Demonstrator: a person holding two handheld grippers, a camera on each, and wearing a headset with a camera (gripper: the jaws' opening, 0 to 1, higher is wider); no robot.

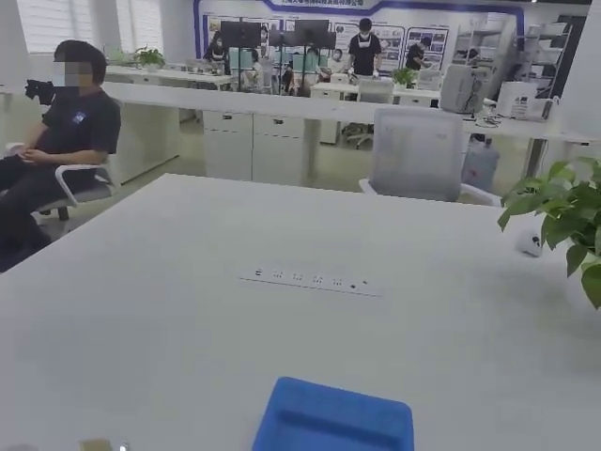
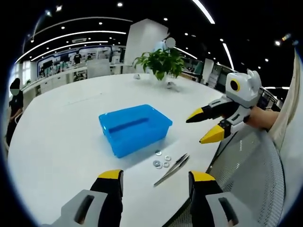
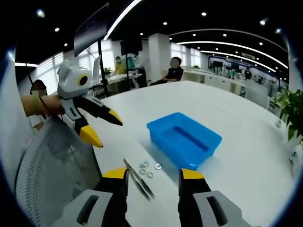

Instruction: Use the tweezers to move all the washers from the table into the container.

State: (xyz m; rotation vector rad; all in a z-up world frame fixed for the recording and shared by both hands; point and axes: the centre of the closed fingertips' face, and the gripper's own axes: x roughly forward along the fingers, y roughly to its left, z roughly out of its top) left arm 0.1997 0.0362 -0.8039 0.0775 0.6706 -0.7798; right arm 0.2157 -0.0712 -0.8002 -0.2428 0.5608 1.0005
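Observation:
A blue container (image 1: 333, 418) sits on the white table near its front edge; it also appears as the blue container (image 2: 135, 127) and blue container (image 3: 184, 138). Several small washers (image 2: 161, 160) lie on the table just in front of it, with metal tweezers (image 2: 171, 169) beside them. The washers (image 3: 149, 169) and tweezers (image 3: 138, 180) lie right ahead of my right gripper (image 3: 153, 174), which is open and holds nothing. My left gripper (image 2: 156, 176) is open too, above the table edge by the tweezers. Each gripper faces the other: right gripper (image 2: 196, 130), left gripper (image 3: 110, 134).
A power strip (image 1: 310, 279) is set into the table's middle. A leafy plant (image 1: 563, 211) stands at the right edge. A grey mesh chair back (image 3: 52, 161) is close to the grippers. A person (image 1: 56, 160) sits at the left; an office chair (image 1: 418, 155) stands across the table.

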